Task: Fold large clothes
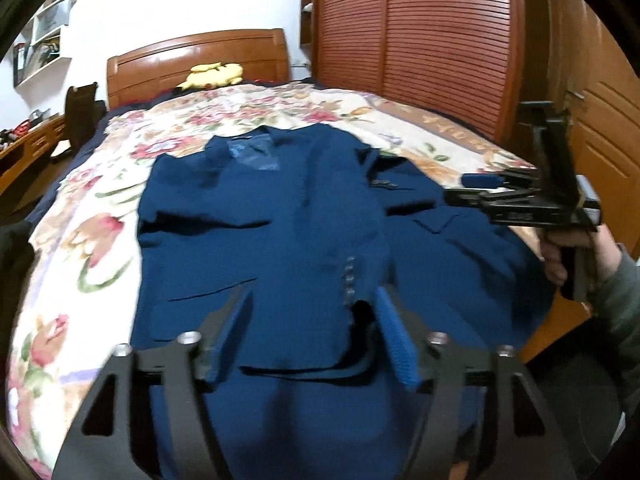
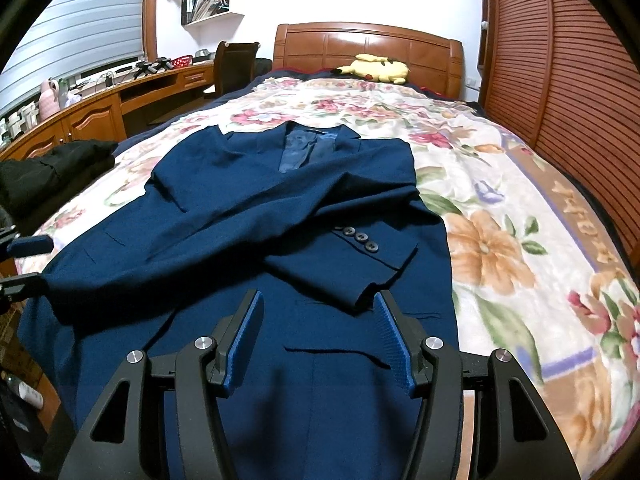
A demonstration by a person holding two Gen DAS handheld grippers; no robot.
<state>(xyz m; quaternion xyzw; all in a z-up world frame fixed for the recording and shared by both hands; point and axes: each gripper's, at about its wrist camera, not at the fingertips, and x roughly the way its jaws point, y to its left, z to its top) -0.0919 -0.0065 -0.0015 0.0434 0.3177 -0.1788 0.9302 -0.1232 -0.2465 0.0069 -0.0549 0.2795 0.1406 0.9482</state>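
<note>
navy jacket [image 2: 256, 216] flat mid-bed [image 2: 520, 208], collar toward headboard, 1 sleeve folded across | left gripper [image 1: 312, 312] jaws spread, nothing between | right gripper [image 2: 320, 316] jaws spread, empty

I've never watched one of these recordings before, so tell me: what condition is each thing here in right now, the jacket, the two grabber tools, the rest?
Blue jacket: flat on the bed, front up, one sleeve folded across the chest.
Sleeve cuff: buttons showing, lying free.
Left gripper: open, nothing between its fingers.
Right gripper: open, empty, above the jacket's hem.
Floral blanket: spread over the bed.
Yellow plush toy: lying by the headboard.
Wardrobe doors: closed.
</note>
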